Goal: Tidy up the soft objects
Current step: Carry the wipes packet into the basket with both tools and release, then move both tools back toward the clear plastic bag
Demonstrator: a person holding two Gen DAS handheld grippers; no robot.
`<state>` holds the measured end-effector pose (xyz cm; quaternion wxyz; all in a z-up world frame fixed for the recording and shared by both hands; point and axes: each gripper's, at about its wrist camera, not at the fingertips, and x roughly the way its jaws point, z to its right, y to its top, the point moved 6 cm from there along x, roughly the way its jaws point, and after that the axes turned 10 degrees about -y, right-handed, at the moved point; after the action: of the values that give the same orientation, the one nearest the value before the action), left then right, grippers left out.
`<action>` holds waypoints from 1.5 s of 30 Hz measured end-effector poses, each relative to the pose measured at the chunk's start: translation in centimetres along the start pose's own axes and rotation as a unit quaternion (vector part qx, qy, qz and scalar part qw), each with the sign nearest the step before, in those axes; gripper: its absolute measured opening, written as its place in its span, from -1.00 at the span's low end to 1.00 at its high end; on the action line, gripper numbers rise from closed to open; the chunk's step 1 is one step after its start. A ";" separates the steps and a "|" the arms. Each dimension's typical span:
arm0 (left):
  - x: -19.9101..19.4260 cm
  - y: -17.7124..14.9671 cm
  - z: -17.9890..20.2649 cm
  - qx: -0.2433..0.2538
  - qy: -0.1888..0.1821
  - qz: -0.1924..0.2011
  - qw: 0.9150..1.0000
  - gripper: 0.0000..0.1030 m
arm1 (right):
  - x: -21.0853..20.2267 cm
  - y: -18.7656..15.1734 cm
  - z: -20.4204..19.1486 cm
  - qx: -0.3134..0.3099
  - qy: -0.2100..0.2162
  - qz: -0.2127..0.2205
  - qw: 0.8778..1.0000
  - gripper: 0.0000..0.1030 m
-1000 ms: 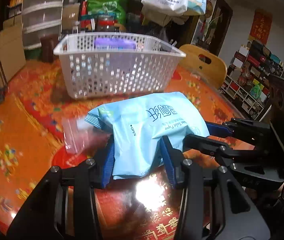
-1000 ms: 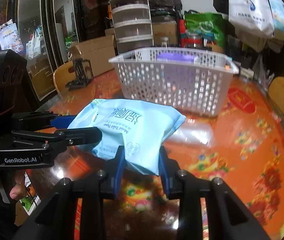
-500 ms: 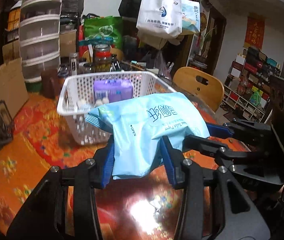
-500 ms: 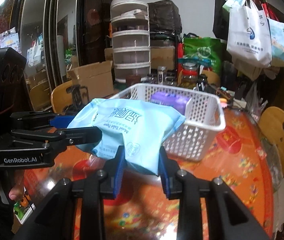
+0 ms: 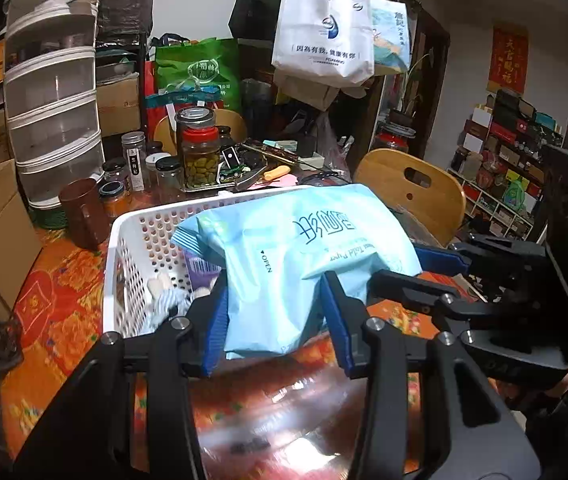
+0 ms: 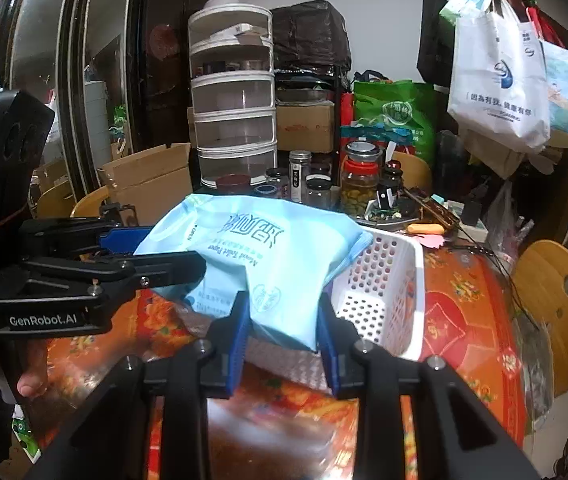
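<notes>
Left gripper [image 5: 274,312], bottom centre of the left view: fingers [image 5: 216,320] clamped on the near edge of the pack [image 5: 295,248], the plastic bunched between the blue pads. Right gripper [image 6: 284,340], bottom centre of the right view: fingers narrow, pinching the pack's other end, film creased there too. The pack, a light blue tissue pack, hangs off the bench [image 5: 64,344] between the two grippers, mid-frame in both views, over the near rim of the basket [image 5: 132,240].

Handling, by the look of it: light, soft, squashy. It sags and dents at both grips. The film looks slick, so a shallow edge pinch could slip; deep bites at opposite ends seem safest. Not fragile, so dropping it in should be fine.

Left view only: the basket's inside at centre left, with a purple pack [image 5: 200,268] and a small plush [image 5: 172,300] already in it; room for the pack looks tight. The right gripper sits at the right edge of that view. Right view only: the basket's outer end wall [image 6: 379,300] at centre right, and the person's hand [image 6: 24,376] holding the left gripper at lower left. The basket's contents are hidden there behind the pack.

Far back in both views: jars [image 5: 200,152], stacked drawers [image 5: 52,92], hanging bags [image 5: 323,32].
</notes>
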<state>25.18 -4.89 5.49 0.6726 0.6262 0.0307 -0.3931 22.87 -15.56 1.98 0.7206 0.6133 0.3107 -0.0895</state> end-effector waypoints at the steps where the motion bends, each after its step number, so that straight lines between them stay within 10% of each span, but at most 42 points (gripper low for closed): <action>1: 0.7 0.4 -0.4 0.000 0.001 -0.002 1.000 -0.19 | 1.0 0.2 0.4 0.004 0.003 -0.004 1.000 -0.41; 17: 9.1 1.3 -7.1 -0.017 0.031 -0.034 0.999 -0.05 | 8.2 0.3 0.6 -0.006 -0.014 -0.026 1.000 -0.33; 20: 9.4 0.9 -8.3 -0.016 0.071 -0.026 0.997 0.73 | 7.9 -0.2 1.2 0.002 -0.035 -0.030 0.999 0.16; 26: 7.2 0.3 -10.3 -0.038 0.102 0.001 0.994 0.92 | 4.8 -0.4 2.5 0.014 -0.072 0.004 0.997 0.53; 45: -4.0 -10.0 -7.0 -0.067 0.116 -0.028 0.991 0.95 | -3.5 -9.5 2.3 0.073 -0.016 -0.026 0.997 0.62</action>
<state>19.87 4.05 -2.04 0.6938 0.6198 0.1519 -0.3337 16.03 -20.80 -3.83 0.6766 0.6541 0.3077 -0.1405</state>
